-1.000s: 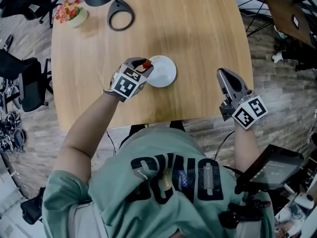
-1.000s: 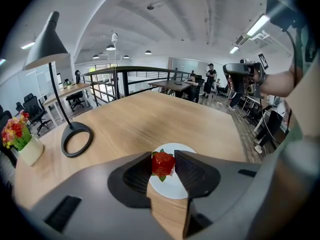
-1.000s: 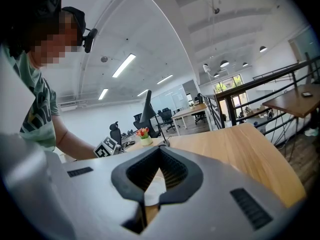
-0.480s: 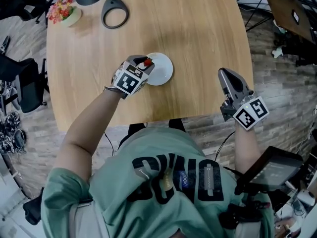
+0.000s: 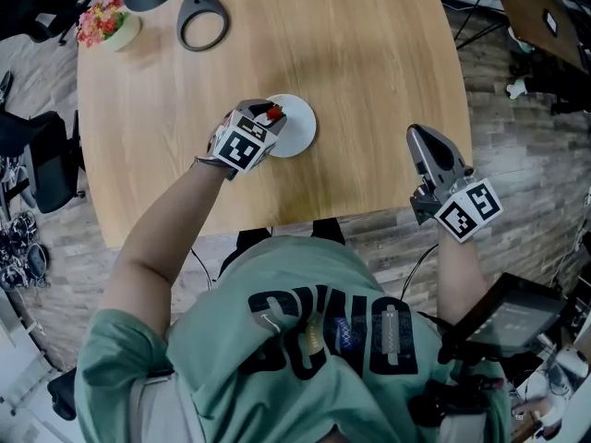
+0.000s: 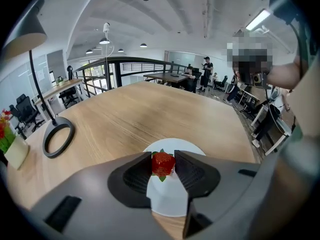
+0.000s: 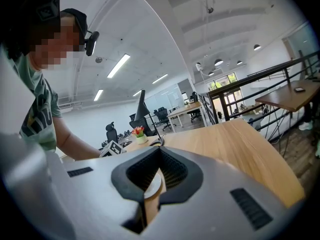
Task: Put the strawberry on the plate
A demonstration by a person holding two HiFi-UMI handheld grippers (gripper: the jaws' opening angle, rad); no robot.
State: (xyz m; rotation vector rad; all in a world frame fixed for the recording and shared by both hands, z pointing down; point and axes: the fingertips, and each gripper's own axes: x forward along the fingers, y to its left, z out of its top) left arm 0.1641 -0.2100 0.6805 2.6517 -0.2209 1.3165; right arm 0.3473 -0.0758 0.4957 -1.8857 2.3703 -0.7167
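The likeliest slip from here, in my judgement, is letting go too close to the rim. The strawberry is pinched between the pads of the left gripper at the upper-left edge of the white plate. No view shows whether the fruit touches the plate yet. If the jaws part while it hangs above the surface, it could bounce or roll over the shallow rim onto the wooden table. A soft fruit may also cling to one pad and be dragged off as the tool pulls away. Pressing down further could tip or slide the light plate. In the head view the left forearm reaches from the lower left toward the centre of the frame, with the gripper pitched steeply downward and its marker cube facing up. The right gripper sits at mid-right over the table's near edge, well apart from the plate. It points up the frame, close to level, with its jaws closed together on nothing.
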